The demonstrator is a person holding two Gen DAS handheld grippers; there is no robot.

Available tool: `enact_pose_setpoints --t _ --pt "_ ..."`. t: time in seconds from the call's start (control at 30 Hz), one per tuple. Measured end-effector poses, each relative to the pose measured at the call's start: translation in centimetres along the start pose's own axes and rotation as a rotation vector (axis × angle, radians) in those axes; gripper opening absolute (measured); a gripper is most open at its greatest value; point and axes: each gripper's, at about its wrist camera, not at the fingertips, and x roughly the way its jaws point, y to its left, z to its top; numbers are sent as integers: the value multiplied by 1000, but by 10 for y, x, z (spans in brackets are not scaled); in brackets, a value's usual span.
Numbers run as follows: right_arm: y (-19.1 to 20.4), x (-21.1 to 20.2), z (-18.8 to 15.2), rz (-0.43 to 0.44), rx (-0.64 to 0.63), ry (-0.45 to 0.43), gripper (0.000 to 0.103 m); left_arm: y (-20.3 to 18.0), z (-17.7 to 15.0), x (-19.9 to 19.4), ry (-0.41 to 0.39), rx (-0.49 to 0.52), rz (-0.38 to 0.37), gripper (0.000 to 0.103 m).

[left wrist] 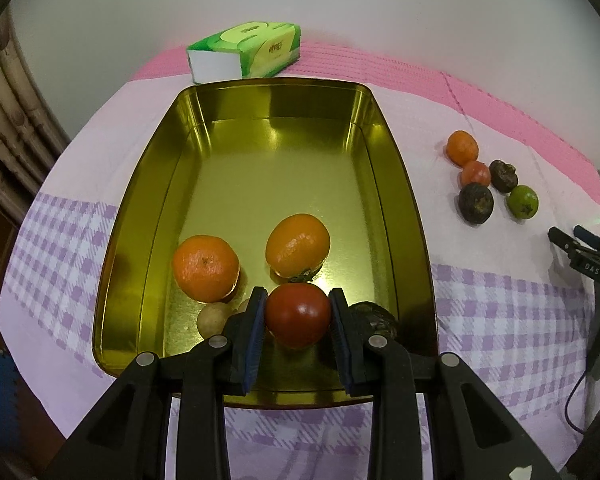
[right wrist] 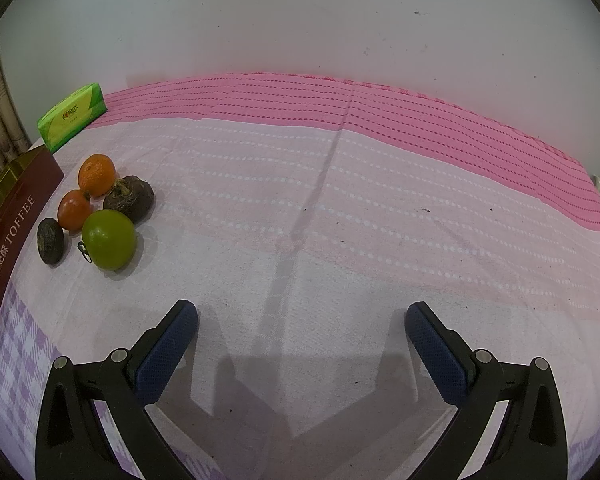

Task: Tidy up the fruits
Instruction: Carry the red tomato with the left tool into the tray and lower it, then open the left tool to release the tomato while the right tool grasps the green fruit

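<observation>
The rectangular gold metal tin (left wrist: 384, 152) holds two oranges. Above its near end, the left gripper (left wrist: 298, 314) clamps a round red tomato (left wrist: 298, 314). Beside the tin, the right gripper (right wrist: 300, 332) gapes empty.

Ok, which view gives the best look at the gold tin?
The left wrist view: the gold tin fills the frame, open, with its fruit and the left gripper clamping a red tomato over it. The right wrist view shows only its maroon side at the edge.
</observation>
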Motion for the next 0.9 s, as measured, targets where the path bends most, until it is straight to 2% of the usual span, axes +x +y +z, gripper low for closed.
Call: enact_pose_setpoints --t 0.5,0.9 --pt "1 0 0 3 -2 2 103 -3 -1 2 0 13 16 29" --pt "8 -7 -5 -5 12 45 103 -3 -1 2 -3 0 12 29"
